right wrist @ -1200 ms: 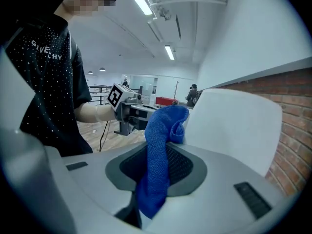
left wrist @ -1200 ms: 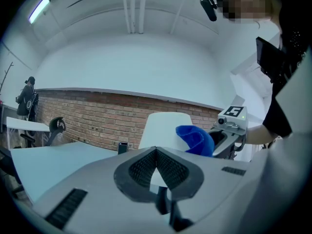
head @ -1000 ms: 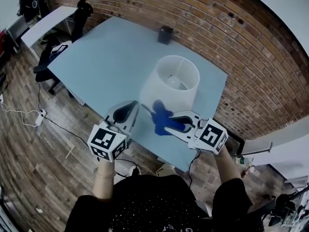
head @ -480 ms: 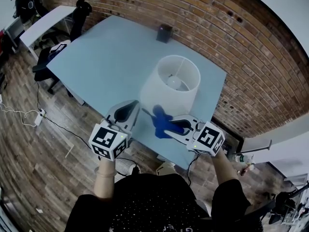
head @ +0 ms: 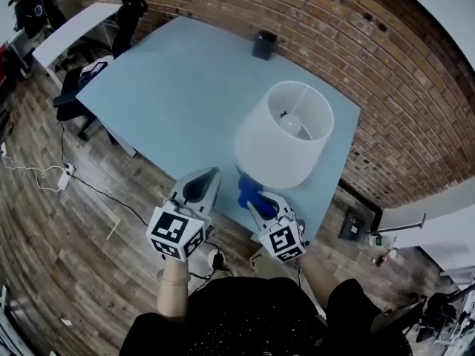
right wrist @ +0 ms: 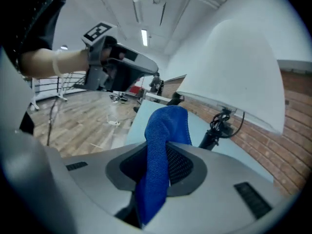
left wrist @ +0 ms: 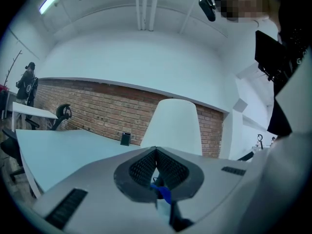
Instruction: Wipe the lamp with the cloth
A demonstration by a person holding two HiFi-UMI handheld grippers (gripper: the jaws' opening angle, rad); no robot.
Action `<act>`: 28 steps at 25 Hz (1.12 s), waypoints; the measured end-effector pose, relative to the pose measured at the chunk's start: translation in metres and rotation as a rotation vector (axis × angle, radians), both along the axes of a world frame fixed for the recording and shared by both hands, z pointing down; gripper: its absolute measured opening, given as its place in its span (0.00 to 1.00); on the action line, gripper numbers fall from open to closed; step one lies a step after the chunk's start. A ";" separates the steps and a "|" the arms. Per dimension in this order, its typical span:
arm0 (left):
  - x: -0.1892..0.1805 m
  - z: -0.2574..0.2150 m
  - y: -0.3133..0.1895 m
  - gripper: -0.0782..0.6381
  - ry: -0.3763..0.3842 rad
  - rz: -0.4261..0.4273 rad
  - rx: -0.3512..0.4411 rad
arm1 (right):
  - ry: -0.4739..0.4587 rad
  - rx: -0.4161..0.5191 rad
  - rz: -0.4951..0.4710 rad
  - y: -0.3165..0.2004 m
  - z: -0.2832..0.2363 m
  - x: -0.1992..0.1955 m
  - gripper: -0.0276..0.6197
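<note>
- Blue cloth is pinched in my right tool; in the right gripper view both pads press on it, and a fold stands up past the tips while the rest hangs down behind them.
- From the head view the cloth sits at the near edge of the bench, just below the lower rim of the lamp. I cannot tell whether fabric and shade are touching.
- White, cone-shaped shade, wider at the bottom, open at the top with the bulb showing inside. The lamp stands upright on the pale blue bench, toward the side nearest the brick wall.
- In the right gripper view the shade fills the upper right, and a dark stem with a looped cord shows beneath it.
- My left tool has its pads pressed together with nothing gripped at the tips. A small blue scrap shows low in the slot behind them; I cannot tell what it is.
- The left tool hangs at the bench's near edge, near the cloth on its left and apart from it, pointing toward the lamp.
- One small black box stands at the far edge of the bench, well apart from the lamp.
</note>
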State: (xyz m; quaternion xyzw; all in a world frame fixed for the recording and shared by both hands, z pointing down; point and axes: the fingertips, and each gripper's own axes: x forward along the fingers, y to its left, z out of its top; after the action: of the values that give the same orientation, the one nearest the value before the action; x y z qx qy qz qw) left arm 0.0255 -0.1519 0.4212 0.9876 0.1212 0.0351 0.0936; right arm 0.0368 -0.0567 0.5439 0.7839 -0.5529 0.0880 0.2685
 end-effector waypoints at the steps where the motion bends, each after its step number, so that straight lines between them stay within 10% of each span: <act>1: -0.001 0.002 -0.002 0.12 -0.002 -0.002 0.000 | 0.038 0.005 0.034 -0.003 -0.001 0.010 0.18; 13: -0.002 0.026 -0.010 0.12 -0.027 -0.018 0.027 | 0.328 -0.023 0.176 -0.011 -0.014 0.076 0.18; 28: 0.001 0.042 -0.007 0.12 -0.078 -0.018 0.017 | 0.121 -0.131 0.161 -0.038 0.060 0.094 0.18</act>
State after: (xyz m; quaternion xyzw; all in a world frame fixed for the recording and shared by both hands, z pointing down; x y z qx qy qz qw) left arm 0.0263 -0.1588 0.4634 0.9872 0.1082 0.0740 0.0904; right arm 0.1311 -0.0944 0.6037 0.8104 -0.4639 0.0978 0.3442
